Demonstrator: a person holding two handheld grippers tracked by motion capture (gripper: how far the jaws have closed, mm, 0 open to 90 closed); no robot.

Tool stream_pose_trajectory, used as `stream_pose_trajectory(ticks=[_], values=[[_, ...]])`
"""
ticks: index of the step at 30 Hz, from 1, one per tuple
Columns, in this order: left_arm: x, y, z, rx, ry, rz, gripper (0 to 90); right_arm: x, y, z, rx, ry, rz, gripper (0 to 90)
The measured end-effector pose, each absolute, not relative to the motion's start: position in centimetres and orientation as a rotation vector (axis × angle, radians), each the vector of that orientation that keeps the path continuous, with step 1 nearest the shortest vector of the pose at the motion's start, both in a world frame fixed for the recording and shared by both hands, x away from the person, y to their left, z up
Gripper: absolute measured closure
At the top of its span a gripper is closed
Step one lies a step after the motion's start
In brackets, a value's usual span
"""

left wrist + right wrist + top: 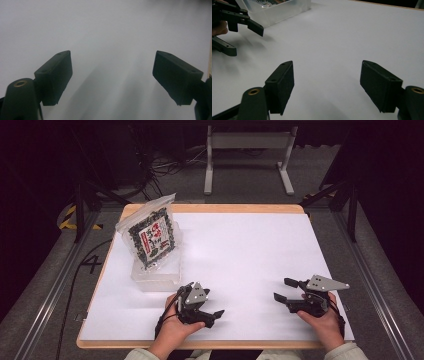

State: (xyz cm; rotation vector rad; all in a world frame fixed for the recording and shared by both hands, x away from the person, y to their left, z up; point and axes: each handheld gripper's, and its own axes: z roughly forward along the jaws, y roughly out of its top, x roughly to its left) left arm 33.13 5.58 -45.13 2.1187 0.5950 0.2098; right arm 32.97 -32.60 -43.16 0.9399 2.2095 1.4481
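Note:
A clear packet (152,236) of dark pieces with a red and white label leans upright in a clear plastic box (156,276) at the left of the white-covered table (250,245). My left gripper (213,302) is held just in front of the box, jaws open and pointing right, nothing between them. In the left gripper view the left gripper (112,63) frames bare white surface. My right gripper (280,289) rests at the front right, open, pointing left. The right gripper view has the open right gripper (327,68), with the box (279,12) and the left gripper (239,35) at its upper left.
The white sheet leaves a wooden rim (215,208) at the table's far edge. A white metal stand (248,155) and loose cables (165,167) lie on the floor behind. Floor rails (55,285) run along both sides.

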Motion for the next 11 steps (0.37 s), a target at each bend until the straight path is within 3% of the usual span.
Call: stream_pose_trajectory(ticks=[11], values=[[33.1,5.33,-45.16,2.128,0.592,0.2,16.3,32.93,-32.5,-43.23,0.933,2.22,1.435,28.0]])
